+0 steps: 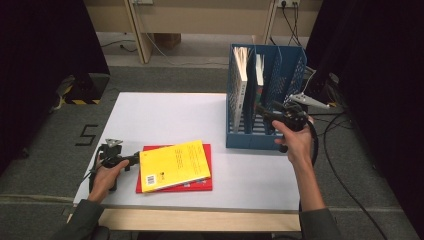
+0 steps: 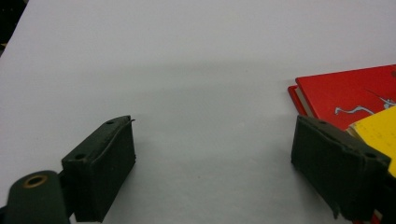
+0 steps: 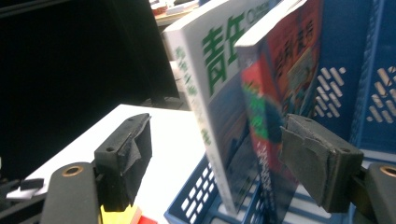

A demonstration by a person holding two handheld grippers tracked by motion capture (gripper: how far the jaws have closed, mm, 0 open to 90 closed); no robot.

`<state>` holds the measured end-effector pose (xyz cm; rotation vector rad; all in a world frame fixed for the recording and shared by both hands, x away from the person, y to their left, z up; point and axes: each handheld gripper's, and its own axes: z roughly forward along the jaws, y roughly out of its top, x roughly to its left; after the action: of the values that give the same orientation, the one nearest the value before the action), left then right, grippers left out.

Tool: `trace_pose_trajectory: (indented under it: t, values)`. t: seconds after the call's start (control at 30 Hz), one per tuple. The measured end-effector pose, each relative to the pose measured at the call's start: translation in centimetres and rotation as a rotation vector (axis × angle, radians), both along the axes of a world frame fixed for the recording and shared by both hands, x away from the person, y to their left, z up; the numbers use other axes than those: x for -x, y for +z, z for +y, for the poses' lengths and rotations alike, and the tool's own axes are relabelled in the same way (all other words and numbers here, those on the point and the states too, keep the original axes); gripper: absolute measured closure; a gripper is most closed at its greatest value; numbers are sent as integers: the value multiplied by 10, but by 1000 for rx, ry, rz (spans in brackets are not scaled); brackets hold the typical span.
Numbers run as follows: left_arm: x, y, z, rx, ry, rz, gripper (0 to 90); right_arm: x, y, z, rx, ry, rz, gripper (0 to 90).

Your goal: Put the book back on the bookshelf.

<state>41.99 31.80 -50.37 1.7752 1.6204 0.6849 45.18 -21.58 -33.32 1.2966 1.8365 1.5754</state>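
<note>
The tabletop (image 1: 170,117) is smooth, matt white with a bare wood front edge. The yellow book (image 1: 174,165) and red book (image 1: 200,184) beneath it have glossy paper covers, and the blue file rack (image 1: 280,75) is perforated plastic. The right tongs (image 3: 215,154) carry rough, matt black padding.

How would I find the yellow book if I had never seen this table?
Look at the white table, on the side away from the blue file rack. Two books lie flat there in a stack beside the left gripper. The yellow book is the top one, resting slightly askew on the red book, whose edges peek out beneath it.
</note>
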Motion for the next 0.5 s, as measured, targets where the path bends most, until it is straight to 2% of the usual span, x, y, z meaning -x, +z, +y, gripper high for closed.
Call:
trace_pose_trajectory:
  t: [0.1, 0.3, 0.47, 0.5]
  values:
    - [0, 0, 0, -1, -1, -1, 127, 8, -8, 3, 24, 8, -7, 252]
    - [0, 0, 0, -1, -2, 0, 126, 21, -25, 9, -5, 40, 10, 244]
    - [0, 0, 0, -3, -2, 1, 127, 28, -34, 12, 13, 51, 11, 239]
    - [0, 0, 0, -4, -3, 3, 126, 29, -36, 12, 2, 54, 16, 237]
